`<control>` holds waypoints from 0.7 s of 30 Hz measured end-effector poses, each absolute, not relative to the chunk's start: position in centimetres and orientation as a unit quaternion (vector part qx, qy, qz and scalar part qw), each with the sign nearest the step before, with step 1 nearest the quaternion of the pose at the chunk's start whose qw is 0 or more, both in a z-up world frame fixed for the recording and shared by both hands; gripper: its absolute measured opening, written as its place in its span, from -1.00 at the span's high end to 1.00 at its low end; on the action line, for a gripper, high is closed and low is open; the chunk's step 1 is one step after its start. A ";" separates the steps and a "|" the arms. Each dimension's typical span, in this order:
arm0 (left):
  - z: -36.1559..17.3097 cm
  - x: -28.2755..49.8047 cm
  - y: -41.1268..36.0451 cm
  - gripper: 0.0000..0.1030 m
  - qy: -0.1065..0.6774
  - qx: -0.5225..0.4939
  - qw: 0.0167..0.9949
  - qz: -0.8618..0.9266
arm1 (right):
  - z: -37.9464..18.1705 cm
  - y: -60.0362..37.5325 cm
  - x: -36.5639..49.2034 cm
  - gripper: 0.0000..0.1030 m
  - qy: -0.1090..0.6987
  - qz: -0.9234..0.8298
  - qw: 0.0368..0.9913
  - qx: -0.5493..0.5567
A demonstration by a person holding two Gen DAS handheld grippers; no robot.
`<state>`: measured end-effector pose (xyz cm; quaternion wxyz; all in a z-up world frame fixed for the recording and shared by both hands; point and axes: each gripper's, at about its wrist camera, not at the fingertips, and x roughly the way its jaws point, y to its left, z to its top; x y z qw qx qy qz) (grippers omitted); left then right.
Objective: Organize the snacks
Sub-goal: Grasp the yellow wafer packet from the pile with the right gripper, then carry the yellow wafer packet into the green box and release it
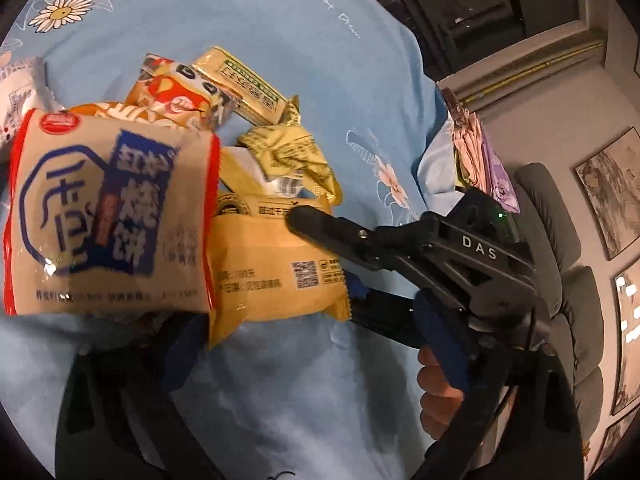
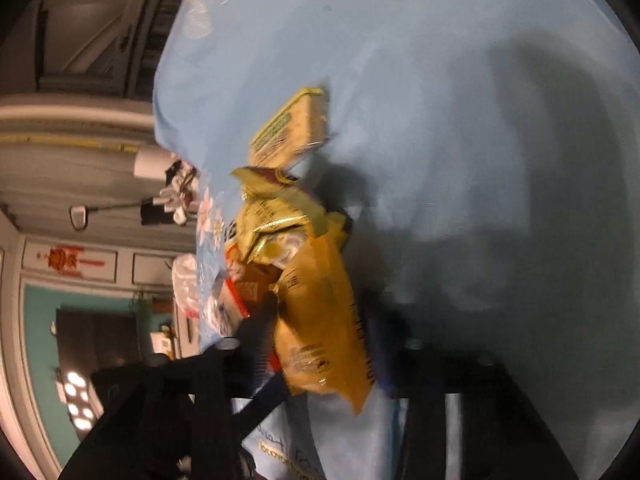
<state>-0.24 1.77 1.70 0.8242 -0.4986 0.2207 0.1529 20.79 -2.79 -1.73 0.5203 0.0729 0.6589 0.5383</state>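
My left gripper pinches the tan red-edged biscuit packet, lifted over the blue floral cloth. Just right, my right gripper clamps the orange-yellow snack packet, beside the crumpled yellow wrappers.

Right gripper comes in from the lower right of the left wrist view, fingers pinched together, with bare fingers wrapped around its handle. Left gripper sits low in frame, mostly hidden, so its jaw state isn't readable.
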 end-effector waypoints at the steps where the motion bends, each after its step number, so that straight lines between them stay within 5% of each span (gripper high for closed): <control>1: 1.4 -0.6 2.2 -0.51 0.217 -0.504 0.822 0.153 | -1.8 -2.9 20.7 0.26 0.658 0.540 0.519 0.074; 4: 0.2 -2.2 3.4 0.31 0.212 -0.522 0.810 0.166 | -1.8 -2.9 20.7 0.28 0.656 0.539 0.523 0.077; 21: 2.0 -1.7 2.2 0.39 0.201 -0.512 0.822 0.151 | 1.2 -4.5 20.7 0.30 0.607 0.546 0.575 0.063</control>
